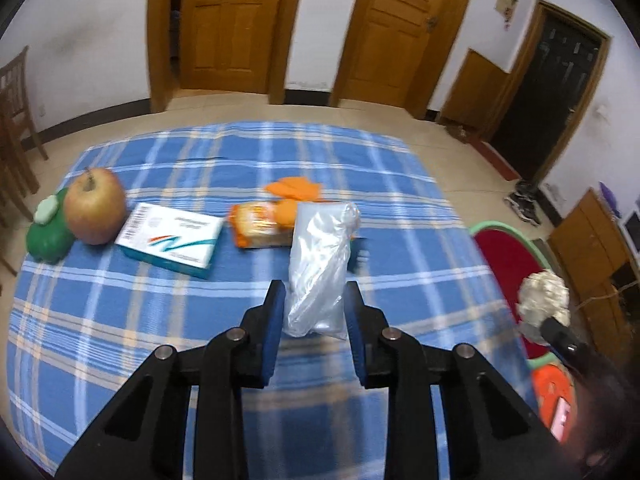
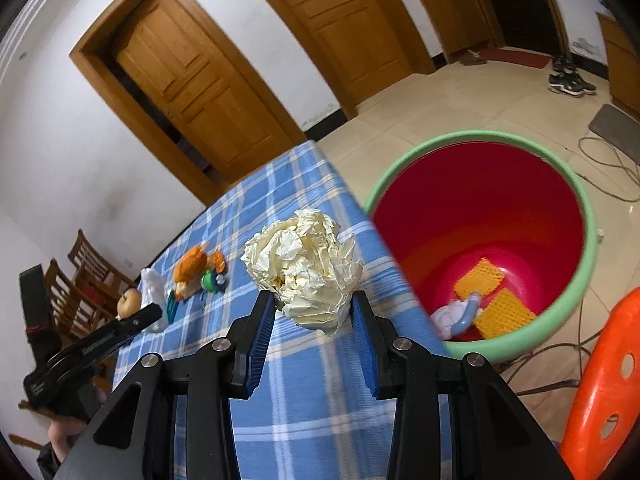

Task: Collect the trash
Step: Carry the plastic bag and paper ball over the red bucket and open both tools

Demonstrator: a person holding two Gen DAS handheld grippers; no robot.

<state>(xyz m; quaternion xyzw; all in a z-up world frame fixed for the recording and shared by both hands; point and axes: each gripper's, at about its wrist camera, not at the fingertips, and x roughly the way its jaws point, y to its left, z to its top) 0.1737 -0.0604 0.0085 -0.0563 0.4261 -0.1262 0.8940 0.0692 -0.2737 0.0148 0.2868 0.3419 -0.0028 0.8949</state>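
My left gripper (image 1: 314, 294) is shut on a clear plastic bag (image 1: 320, 268), lifted above the blue plaid tablecloth (image 1: 160, 340). My right gripper (image 2: 314, 304) is shut on a crumpled cream paper ball (image 2: 306, 268), held over the table's right edge beside the red bin with a green rim (image 2: 480, 216). The same paper ball (image 1: 544, 296) and bin (image 1: 508, 256) show at the right of the left wrist view. In the right wrist view the left gripper (image 2: 154, 316) and the bag (image 2: 154, 292) appear at the left. Yellow pieces and a pale wad lie in the bin's bottom.
On the cloth lie an apple (image 1: 95, 212), a green toy (image 1: 48, 232), a white and teal box (image 1: 170, 240), an orange snack packet (image 1: 260, 226) and orange peel (image 1: 294, 190). An orange plastic stool (image 2: 604, 392) stands beside the bin. Wooden chairs (image 2: 76, 280) stand at the far left.
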